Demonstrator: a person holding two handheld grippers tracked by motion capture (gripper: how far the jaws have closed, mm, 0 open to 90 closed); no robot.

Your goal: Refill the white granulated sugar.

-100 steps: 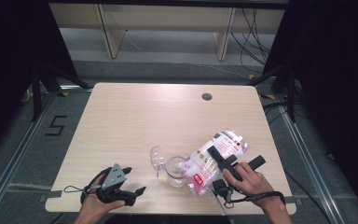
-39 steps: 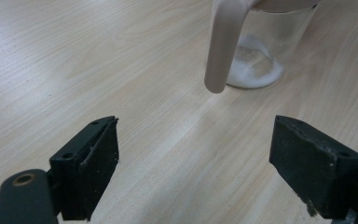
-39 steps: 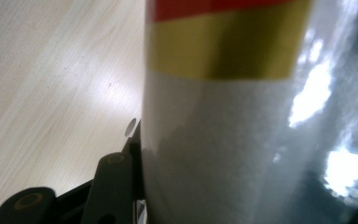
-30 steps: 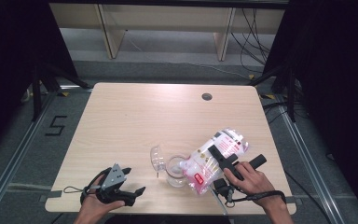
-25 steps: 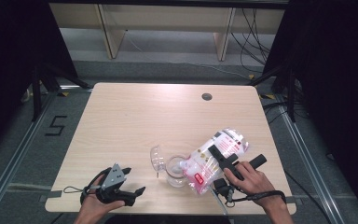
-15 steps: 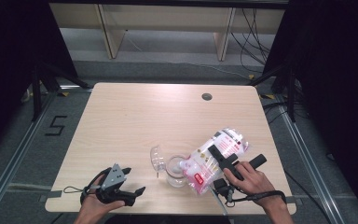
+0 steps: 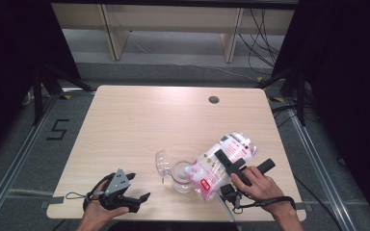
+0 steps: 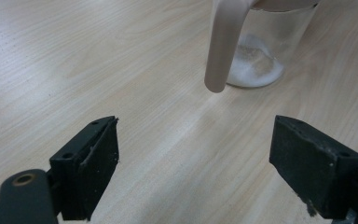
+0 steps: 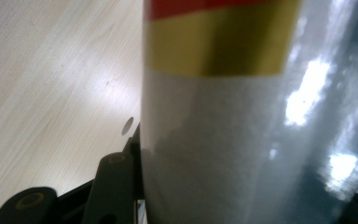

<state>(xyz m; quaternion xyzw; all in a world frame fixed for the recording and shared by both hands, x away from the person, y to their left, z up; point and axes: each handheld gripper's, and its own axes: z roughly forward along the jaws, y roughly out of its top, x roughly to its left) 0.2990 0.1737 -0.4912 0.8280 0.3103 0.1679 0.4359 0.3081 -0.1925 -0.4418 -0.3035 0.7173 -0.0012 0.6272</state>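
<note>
My right gripper [image 7: 227, 164] is shut on a clear plastic bag [image 7: 224, 156] of white powder with a pink and red label. The bag is held tilted, its lower end over a small glass jar [image 7: 182, 176]. The jar's clear lid [image 7: 162, 163] stands open to its left. In the right gripper view the bag [image 9: 223, 116] sits close up, with one black finger [image 9: 114, 184] against its left side. My left gripper [image 7: 138, 188] rests open near the table's front left. It faces the jar [image 8: 265, 51], which has white powder [image 8: 254, 71] in its bottom.
The light wooden table [image 7: 144, 120] has a round cable hole [image 7: 214, 99] at the back right. A beige strap or handle [image 8: 223, 44] hangs beside the jar. Shelving stands behind the table, and cables lie on the floor there.
</note>
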